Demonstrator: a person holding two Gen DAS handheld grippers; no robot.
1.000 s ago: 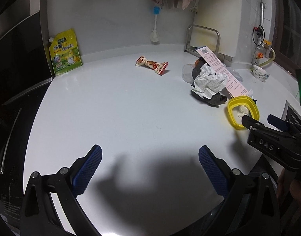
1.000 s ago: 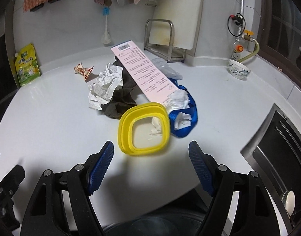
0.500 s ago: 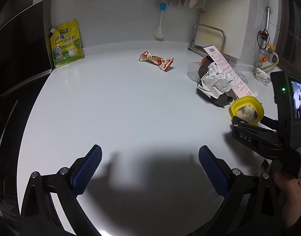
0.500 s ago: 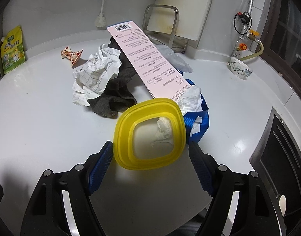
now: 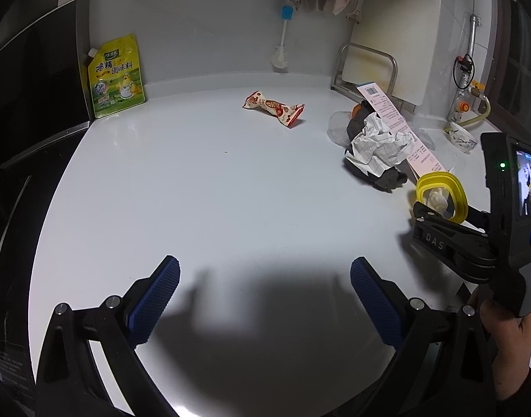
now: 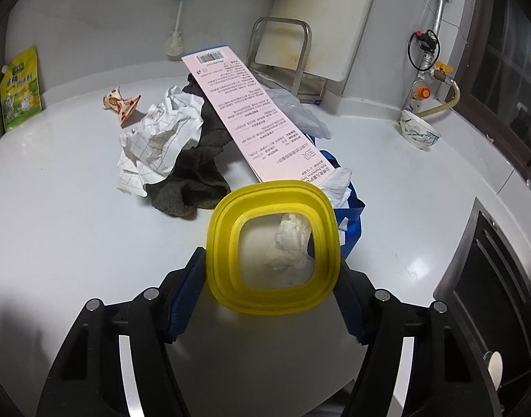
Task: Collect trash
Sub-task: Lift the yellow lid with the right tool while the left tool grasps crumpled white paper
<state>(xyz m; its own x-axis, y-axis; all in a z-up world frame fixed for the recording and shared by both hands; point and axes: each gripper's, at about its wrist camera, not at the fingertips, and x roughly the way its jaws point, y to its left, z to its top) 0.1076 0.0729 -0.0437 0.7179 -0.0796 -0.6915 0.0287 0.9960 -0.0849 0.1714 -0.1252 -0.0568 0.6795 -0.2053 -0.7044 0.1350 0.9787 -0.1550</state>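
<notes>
yellow plastic ring (image 6: 270,248), one only, rounded-square and open through the middle, sits between the two blue pads (image 6: 184,295) of the right gripper (image 6: 269,295); the pads stand at its left and right edges, and whether they press on it cannot be told. the ring is tilted up off the white counter (image 6: 64,236). through its opening shows one wad of white tissue (image 6: 289,239). a second piece of white tissue (image 6: 338,184) lies just behind the ring on one blue bag (image 6: 352,222).

behind these, one heap: one sheet of crumpled checked paper (image 6: 157,142) on one dark grey cloth (image 6: 192,180), with one long pink printed slip (image 6: 251,118) leaning across them and one clear plastic bag (image 6: 300,114) beside it. one red-and-cream snack wrapper (image 5: 274,107) lies alone, well apart from the heap, toward the back wall.

left gripper (image 5: 265,295): both blue pads spread wide, nothing between them, above bare counter; its shadow falls just ahead.

other things: one yellow seasoning pouch (image 5: 116,76) upright against the wall at the far left; one brush with blue handle (image 5: 283,41) on the wall; one patterned bowl (image 6: 418,132) near the pipe at right; one metal rack (image 6: 283,55) holding one white board (image 6: 335,17).
</notes>
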